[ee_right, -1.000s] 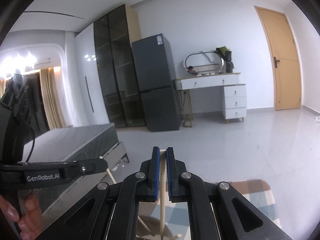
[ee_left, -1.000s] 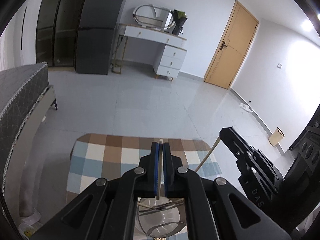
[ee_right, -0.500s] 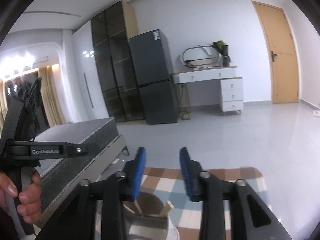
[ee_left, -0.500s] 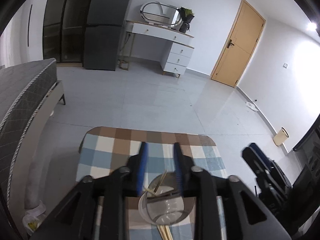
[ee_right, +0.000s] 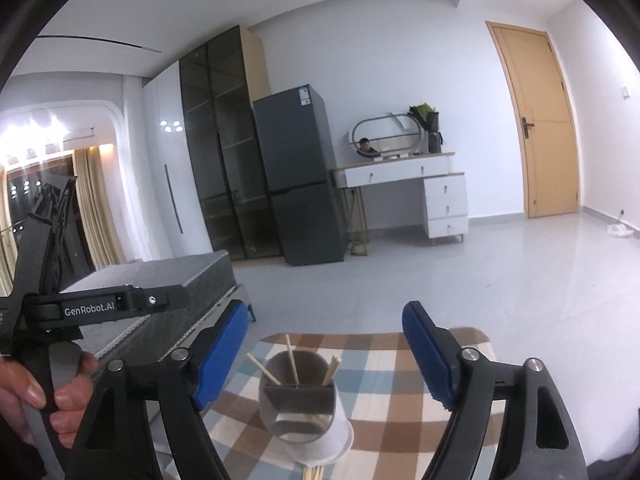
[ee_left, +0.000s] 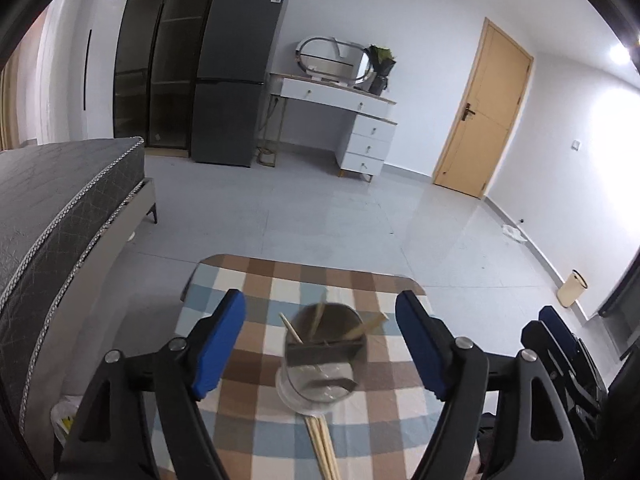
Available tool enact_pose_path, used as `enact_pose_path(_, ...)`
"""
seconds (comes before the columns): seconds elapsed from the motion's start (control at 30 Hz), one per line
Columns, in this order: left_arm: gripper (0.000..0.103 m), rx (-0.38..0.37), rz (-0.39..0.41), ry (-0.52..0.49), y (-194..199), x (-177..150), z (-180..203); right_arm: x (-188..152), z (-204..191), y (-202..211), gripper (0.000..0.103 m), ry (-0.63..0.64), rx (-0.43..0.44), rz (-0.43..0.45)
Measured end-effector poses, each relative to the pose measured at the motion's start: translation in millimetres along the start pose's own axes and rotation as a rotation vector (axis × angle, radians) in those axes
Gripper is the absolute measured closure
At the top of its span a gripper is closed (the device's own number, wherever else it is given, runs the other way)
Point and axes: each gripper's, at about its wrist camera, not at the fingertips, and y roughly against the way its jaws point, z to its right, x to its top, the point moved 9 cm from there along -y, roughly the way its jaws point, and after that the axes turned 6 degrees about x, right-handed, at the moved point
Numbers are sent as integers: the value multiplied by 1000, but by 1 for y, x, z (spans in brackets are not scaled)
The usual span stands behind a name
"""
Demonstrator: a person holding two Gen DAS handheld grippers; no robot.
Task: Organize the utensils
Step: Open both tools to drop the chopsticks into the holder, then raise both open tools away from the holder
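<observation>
The holder [ee_left: 322, 354] stands upright at lower centre of the left wrist view, on the checked cloth [ee_left: 256, 280]. It is one cylindrical container with a divider across its mouth. Three chopsticks [ee_right: 294, 364] stand in it, long axes near vertical, tips up. In the right wrist view one leans to the upper left, one is almost upright, one leans to the upper right. More chopsticks [ee_left: 324, 446] lie flat on the cloth at the lower edge of the frame, long axes running from the holder's base toward the bottom edge; their count cannot be told.

Left gripper [ee_left: 320, 344]: released, jaws spread wide and just been opening, nothing between the pads; the holder shows beyond the gap.

Right gripper [ee_right: 324, 354]: released, jaws likewise just been opening, pads clear of the holder.

A hand [ee_right: 24, 400] at lower left grips the left gripper's handle.
</observation>
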Motion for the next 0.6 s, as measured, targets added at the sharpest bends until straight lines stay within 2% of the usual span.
enact_pose_path(0.13, 20, 9, 8, -14, 8, -14, 3, -2, -6, 19, 15, 3, -8, 21)
enact_pose_path(0.27, 20, 40, 33, -42, 14, -30, 3, -14, -11, 35, 10, 3, -19, 24)
enact_pose_path(0.4, 13, 66, 44, -50, 17, -48, -3, -32, -10, 41, 6, -3, -36, 1)
enact_pose_path(0.6, 13, 85, 33, -57, 10, -67, -11, -61, -9, 46, 0, -28, -35, -18)
